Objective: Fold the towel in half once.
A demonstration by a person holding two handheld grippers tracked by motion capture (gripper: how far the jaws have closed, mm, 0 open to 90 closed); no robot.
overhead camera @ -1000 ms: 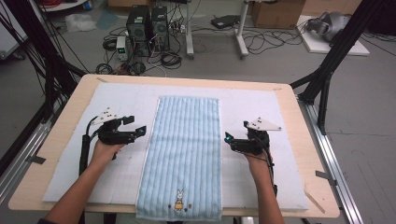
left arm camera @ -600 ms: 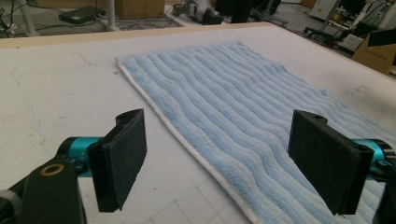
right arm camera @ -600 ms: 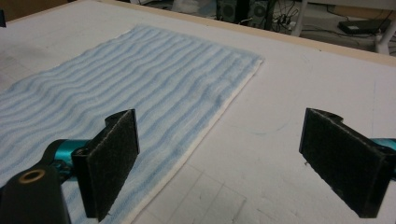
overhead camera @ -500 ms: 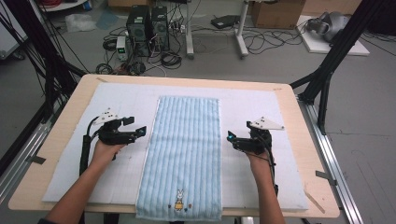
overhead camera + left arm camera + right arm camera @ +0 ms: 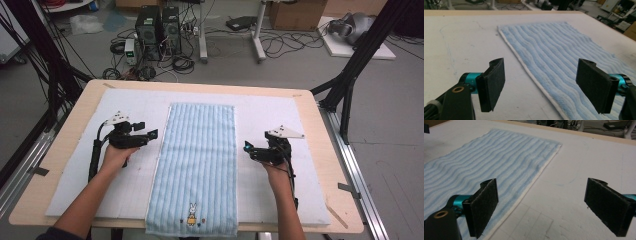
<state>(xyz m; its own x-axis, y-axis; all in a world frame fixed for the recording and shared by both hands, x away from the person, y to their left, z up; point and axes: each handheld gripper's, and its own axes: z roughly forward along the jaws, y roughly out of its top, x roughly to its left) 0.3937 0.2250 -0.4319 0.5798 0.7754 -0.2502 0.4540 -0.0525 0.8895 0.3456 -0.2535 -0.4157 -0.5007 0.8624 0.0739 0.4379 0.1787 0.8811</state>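
Towel (image 5: 197,165): light blue, wavy ribbed pile, white trim along the long edges. Lies flat and lengthwise down the middle of the white pad (image 5: 300,120) that covers the bench (image 5: 322,145); its near end hangs just over the pad's front edge. Small embroidered rabbit motif (image 5: 192,216) near that end. No readable text, brand or label on the towel, too small to tell on anything else.

Left tool (image 5: 145,135): just beside the towel's left edge, jaws pointing toward it, held low over the pad. Jaws wide apart and have just been closing slightly; nothing gripped. In the left gripper view (image 5: 544,85) the towel's white trimmed edge runs between the two black pads (image 5: 495,80), no contact visible.

Right tool (image 5: 248,148): just beside the towel's right edge, roughly opposite the left one, jaws pointing toward the towel. Jaws wide apart, nothing gripped. In the right gripper view (image 5: 541,207) one pad (image 5: 484,205) sits over the towel's edge, the other over bare pad.

Grey three-cornered plate on each tool, cables trail back along the forearms.

Beyond the bench: floor with two PC towers (image 5: 157,25), loose cables (image 5: 280,45), black frame struts (image 5: 360,55). No legible markings on these.
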